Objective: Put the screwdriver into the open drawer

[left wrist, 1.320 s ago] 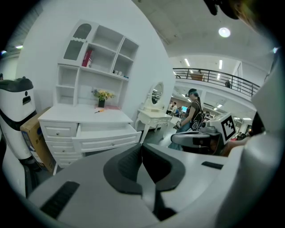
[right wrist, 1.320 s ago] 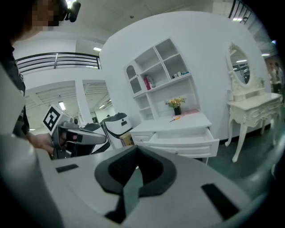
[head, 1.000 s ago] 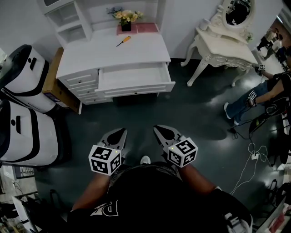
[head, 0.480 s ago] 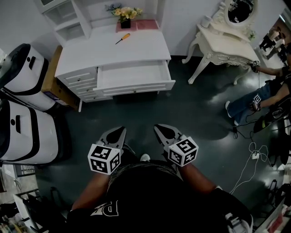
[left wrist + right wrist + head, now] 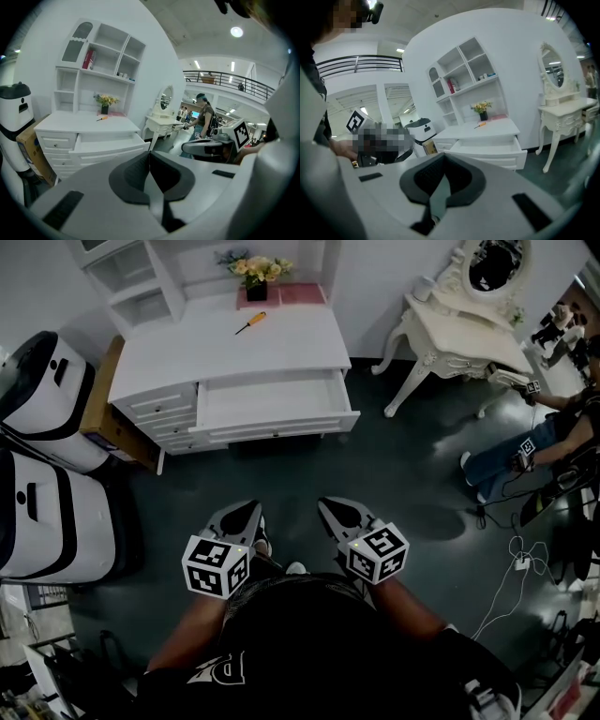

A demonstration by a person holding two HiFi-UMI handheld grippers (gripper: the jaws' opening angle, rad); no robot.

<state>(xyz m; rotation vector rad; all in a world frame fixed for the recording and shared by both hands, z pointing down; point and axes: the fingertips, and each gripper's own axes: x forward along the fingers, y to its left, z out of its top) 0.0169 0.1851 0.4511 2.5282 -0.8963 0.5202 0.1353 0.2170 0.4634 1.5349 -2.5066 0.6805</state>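
The screwdriver (image 5: 251, 322) with its orange handle lies on top of the white desk (image 5: 281, 348), far ahead of both grippers; it also shows as a small orange mark in the left gripper view (image 5: 102, 118) and the right gripper view (image 5: 480, 125). The desk's wide drawer (image 5: 281, 424) is pulled open and looks empty (image 5: 110, 140) (image 5: 487, 140). My left gripper (image 5: 246, 512) and right gripper (image 5: 333, 510) hang side by side over the dark floor, well short of the desk. Both are shut with nothing between the pads (image 5: 149, 157) (image 5: 442, 159).
Two white machines (image 5: 42, 399) (image 5: 42, 517) and a cardboard box (image 5: 105, 409) stand left of the desk. A flower vase (image 5: 257, 282) and pink mat (image 5: 295, 296) sit at the desk's back. A white dressing table (image 5: 459, 329), a seated person (image 5: 525, 451) and floor cables (image 5: 516, 559) are to the right.
Both grippers have edged a little toward the desk, still shut. A shoe now shows beside the left gripper.
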